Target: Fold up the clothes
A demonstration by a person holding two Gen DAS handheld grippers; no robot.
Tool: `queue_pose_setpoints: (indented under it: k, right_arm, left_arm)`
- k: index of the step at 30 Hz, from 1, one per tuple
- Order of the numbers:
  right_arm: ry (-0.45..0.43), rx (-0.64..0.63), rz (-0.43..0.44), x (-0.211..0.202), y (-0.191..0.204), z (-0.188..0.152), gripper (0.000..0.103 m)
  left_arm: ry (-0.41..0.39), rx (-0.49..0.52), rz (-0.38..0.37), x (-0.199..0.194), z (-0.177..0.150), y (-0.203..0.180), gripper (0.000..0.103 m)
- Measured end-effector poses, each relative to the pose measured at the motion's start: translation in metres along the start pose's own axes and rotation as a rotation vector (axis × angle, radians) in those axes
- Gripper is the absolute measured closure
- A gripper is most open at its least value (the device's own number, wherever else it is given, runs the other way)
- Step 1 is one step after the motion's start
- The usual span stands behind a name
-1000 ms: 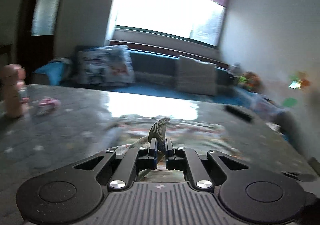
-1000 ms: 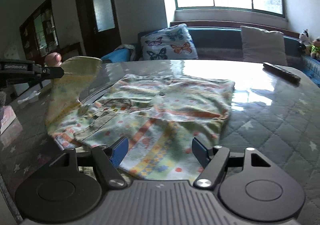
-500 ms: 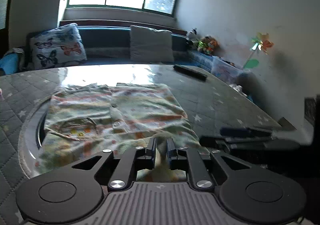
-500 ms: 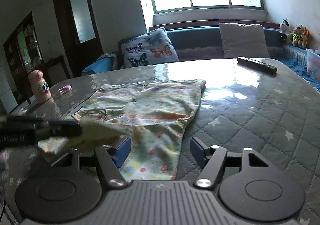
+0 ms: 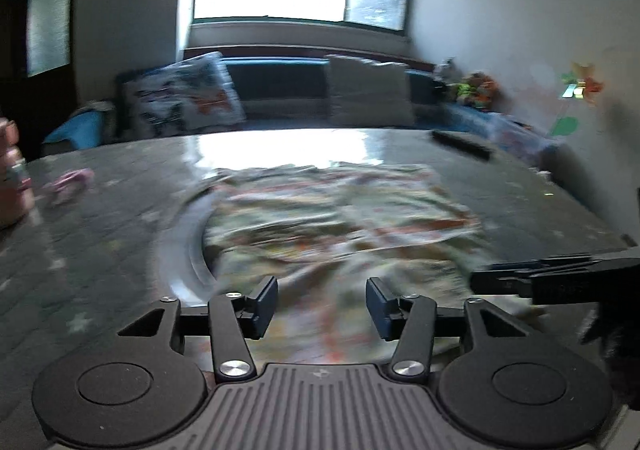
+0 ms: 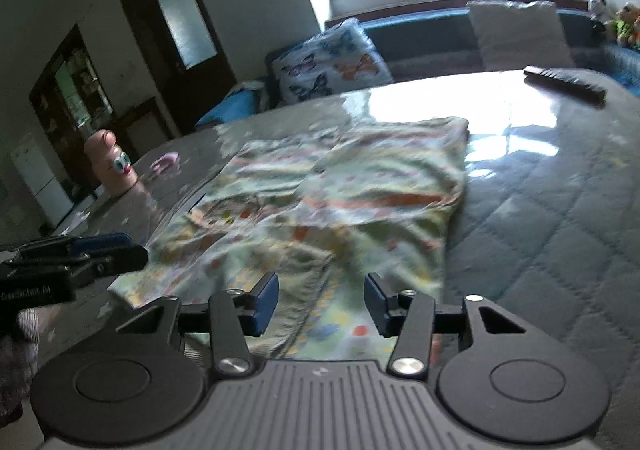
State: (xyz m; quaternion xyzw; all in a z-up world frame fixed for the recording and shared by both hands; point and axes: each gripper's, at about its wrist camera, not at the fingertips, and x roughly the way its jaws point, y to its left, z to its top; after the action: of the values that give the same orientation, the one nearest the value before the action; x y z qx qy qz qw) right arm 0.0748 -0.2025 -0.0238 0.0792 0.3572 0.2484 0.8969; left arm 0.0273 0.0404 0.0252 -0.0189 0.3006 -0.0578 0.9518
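A pale green patterned garment (image 5: 340,226) lies spread on the quilted grey table, with its near left part folded over onto itself; it also shows in the right wrist view (image 6: 340,206). My left gripper (image 5: 322,302) is open and empty just above the garment's near edge. My right gripper (image 6: 320,302) is open and empty over the garment's near hem. The right gripper's fingers show at the right of the left wrist view (image 5: 532,276). The left gripper's fingers show at the left of the right wrist view (image 6: 96,252).
A black remote (image 6: 564,82) lies at the far right of the table (image 6: 560,218). A pink figurine (image 6: 110,164) and a small pink object (image 6: 164,162) stand at the far left. A sofa with cushions (image 6: 332,66) runs behind the table under the window.
My left gripper carried the held sleeve across onto the garment, then opened and let it go. My right gripper stayed open near the hem.
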Motion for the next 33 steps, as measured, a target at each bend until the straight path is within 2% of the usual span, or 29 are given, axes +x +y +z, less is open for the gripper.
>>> queue_pose_setpoints:
  k: [5,6,7,8,12,17,20,22,24,27,28,29,33]
  right_arm:
    - [0.041,-0.012,0.001,0.018,0.009,-0.003,0.068]
    - [0.042,-0.022,-0.008,0.019,0.011,-0.003,0.074]
    - [0.045,-0.026,-0.014,0.019,0.012,-0.002,0.086]
    - [0.048,-0.028,-0.020,0.020,0.013,-0.002,0.092]
    - [0.034,-0.056,-0.045,0.016,0.019,0.002,0.100]
    - [-0.068,-0.100,-0.058,-0.009,0.030,0.023,0.100]
    - [-0.118,-0.128,-0.105,-0.017,0.031,0.034,0.100]
    - [-0.100,-0.113,-0.121,-0.011,0.025,0.035,0.100]
    - [-0.046,-0.090,-0.118,0.002,0.018,0.029,0.100]
    - [0.014,-0.102,-0.142,0.016,0.015,0.019,0.095]
    - [0.017,-0.111,-0.151,0.018,0.016,0.017,0.094]
    - [0.011,-0.116,-0.152,0.018,0.016,0.018,0.094]
    - [-0.027,-0.150,-0.115,0.020,0.020,0.027,0.092]
  left_arm:
    - [0.035,-0.025,0.096,-0.004,-0.013,0.032,0.045]
    - [0.044,-0.029,0.108,-0.004,-0.016,0.037,0.045]
    - [0.051,-0.032,0.115,-0.005,-0.018,0.040,0.044]
    - [0.057,-0.034,0.121,-0.005,-0.020,0.043,0.043]
    - [0.069,-0.032,0.129,-0.001,-0.024,0.046,0.043]
    - [0.075,-0.023,0.133,0.004,-0.025,0.045,0.041]
    - [0.080,-0.022,0.135,0.007,-0.025,0.046,0.041]
    - [0.083,-0.022,0.142,0.009,-0.025,0.047,0.041]
    - [0.084,-0.026,0.149,0.010,-0.023,0.049,0.041]
    - [0.080,-0.018,0.145,0.018,-0.015,0.046,0.043]
    - [0.078,-0.013,0.142,0.021,-0.011,0.044,0.044]
    - [0.077,-0.008,0.139,0.024,-0.008,0.043,0.050]
    - [0.070,0.012,0.128,0.037,0.006,0.037,0.059]
